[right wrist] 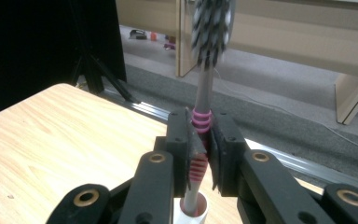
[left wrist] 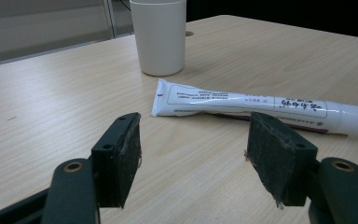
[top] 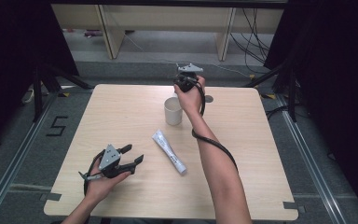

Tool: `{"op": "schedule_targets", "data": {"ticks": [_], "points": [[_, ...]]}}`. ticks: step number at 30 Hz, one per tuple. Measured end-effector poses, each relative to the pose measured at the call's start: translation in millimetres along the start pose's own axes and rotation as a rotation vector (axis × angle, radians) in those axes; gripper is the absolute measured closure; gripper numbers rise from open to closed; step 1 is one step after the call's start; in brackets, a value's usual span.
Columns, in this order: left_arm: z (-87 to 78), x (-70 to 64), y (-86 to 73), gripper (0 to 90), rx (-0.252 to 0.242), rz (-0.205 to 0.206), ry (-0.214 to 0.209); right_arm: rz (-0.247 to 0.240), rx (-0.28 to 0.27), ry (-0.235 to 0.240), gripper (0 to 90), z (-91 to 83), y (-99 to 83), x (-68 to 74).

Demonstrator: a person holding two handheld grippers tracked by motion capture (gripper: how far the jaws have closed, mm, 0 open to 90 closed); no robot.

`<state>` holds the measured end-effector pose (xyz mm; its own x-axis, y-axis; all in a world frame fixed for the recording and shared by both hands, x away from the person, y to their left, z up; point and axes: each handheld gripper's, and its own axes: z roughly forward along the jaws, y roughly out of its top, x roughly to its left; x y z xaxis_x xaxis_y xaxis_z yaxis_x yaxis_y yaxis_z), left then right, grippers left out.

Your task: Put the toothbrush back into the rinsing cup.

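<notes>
The right gripper (right wrist: pixel 200 154) was clamped on a toothbrush (right wrist: pixel 202 140), its jaws pinching the pink ribbed grip with the bristle head standing above them and the handle's lower end running down into the white cup (right wrist: pixel 191 210) right beneath. In the high view that gripper (top: pixel 186 84) hung over the cup (top: pixel 173 110), which stood on the table (top: pixel 121 121) toward its far edge. The hold looked narrow (two pads on a slim, ribbed stem), so the brush could have pivoted or slid in the jaws if the hand tilted, and a sideways pull while the handle was inside the cup could have caught the rim and tipped the cup over toward the tube. The right forearm reached out long from the near edge to the cup, wrist bent so the gripper pointed away and slightly down, its cable looping along the arm. The left gripper (top: pixel 133 156) rested in the person's left hand (top: pixel 103 182) well to the near left of the cup, palm up; its jaws stood wide apart and held nothing, aimed at the toothpaste tube (left wrist: pixel 256 106), which lay flat just on the near side of the cup (left wrist: pixel 158 35). A careless reach by that gripper might have nudged the tube into the cup.
</notes>
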<state>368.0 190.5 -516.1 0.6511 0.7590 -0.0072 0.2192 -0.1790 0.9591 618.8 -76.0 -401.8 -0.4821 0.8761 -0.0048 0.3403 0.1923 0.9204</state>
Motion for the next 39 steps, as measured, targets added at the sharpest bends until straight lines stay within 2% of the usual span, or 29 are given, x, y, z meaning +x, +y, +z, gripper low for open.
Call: {"op": "schedule_targets", "data": {"ticks": [5,7,9,10,11,12,13,15,16,20,22,24,26,27,29,30,31,32,34,35,36,38,39], "points": [[0.4,-0.2,0.0,34.3,-0.002,0.001,-0.001,0.004,0.023,0.01,79.5,2.5,-4.1,-0.7],[0.3,-0.1,-0.2,34.3,0.001,0.001,-0.001,-0.002,0.024,-0.002,79.4,3.3,-5.5,-1.1],[0.4,-0.2,-0.2,34.3,0.001,0.002,-0.002,-0.004,0.043,0.013,79.4,3.7,-6.2,-1.9],[0.3,-0.4,-0.1,34.3,0.003,0.002,0.0,0.016,0.053,0.015,79.4,3.4,-6.9,-0.7],[0.5,-0.4,-0.2,34.3,0.0,0.001,-0.002,-0.01,0.058,0.01,79.4,4.0,-7.7,-2.1],[0.5,-0.4,-0.1,34.2,0.0,0.001,-0.002,0.008,0.062,0.014,79.4,4.6,-8.3,-0.9],[0.5,-0.4,-0.2,34.2,0.0,0.001,-0.002,-0.006,0.062,0.009,79.4,5.3,-9.4,-1.3],[-0.2,-0.6,0.1,34.2,0.009,0.002,0.003,0.009,0.088,0.014,79.4,4.8,-10.7,0.0],[-0.1,-0.7,0.0,34.3,0.01,0.003,0.002,0.005,0.076,0.014,79.3,6.4,-11.8,0.2],[0.4,-1.2,-0.1,34.2,0.013,0.005,0.0,-0.015,0.096,0.008,79.3,7.4,-13.5,-1.6],[0.8,-1.1,-0.3,34.3,0.013,0.005,0.0,0.006,0.106,0.014,79.2,8.0,-15.0,-1.0],[0.8,-1.0,-0.4,34.3,0.014,0.005,-0.001,-0.011,0.104,0.012,79.0,9.3,-16.7,-2.1],[0.6,-1.0,-0.5,34.3,0.014,0.004,0.001,0.004,0.114,0.013,78.4,8.9,-17.5,-1.7],[0.6,-0.9,-0.5,34.3,0.015,0.004,0.001,0.016,0.125,0.026,77.5,8.8,-17.7,-1.7],[0.5,-0.8,-0.7,34.2,0.015,0.002,0.001,-0.001,0.127,0.025,74.6,8.4,-17.9,-2.4],[0.6,-0.8,-0.7,34.3,0.015,0.002,0.002,0.02,0.132,0.026,72.8,8.0,-18.0,-1.4],[1.7,-0.5,-1.1,34.2,0.007,0.002,-0.005,0.018,0.132,0.028,70.1,7.9,-17.9,-1.8],[1.9,-0.8,-1.1,34.3,0.008,0.003,-0.005,0.017,0.142,0.035,62.4,5.1,-16.6,-2.4],[1.8,-2.0,-0.6,34.3,0.017,0.006,-0.002,0.018,0.139,0.035,60.2,4.4,-16.4,-2.5],[2.0,-2.4,-0.4,34.3,0.017,0.007,-0.004,0.037,0.154,0.04,55.9,1.8,-16.0,-2.6],[2.1,-2.7,-0.3,34.2,0.018,0.009,-0.004,0.019,0.154,0.037,54.0,0.7,-15.9,-3.9],[2.5,-3.4,-0.2,34.2,0.017,0.01,-0.005,0.041,0.157,0.045,50.8,-4.3,-15.3,-4.8],[2.7,-3.6,-0.3,34.2,0.018,0.008,-0.006,0.034,0.156,0.054,48.8,-8.3,-14.3,-6.4]]}}
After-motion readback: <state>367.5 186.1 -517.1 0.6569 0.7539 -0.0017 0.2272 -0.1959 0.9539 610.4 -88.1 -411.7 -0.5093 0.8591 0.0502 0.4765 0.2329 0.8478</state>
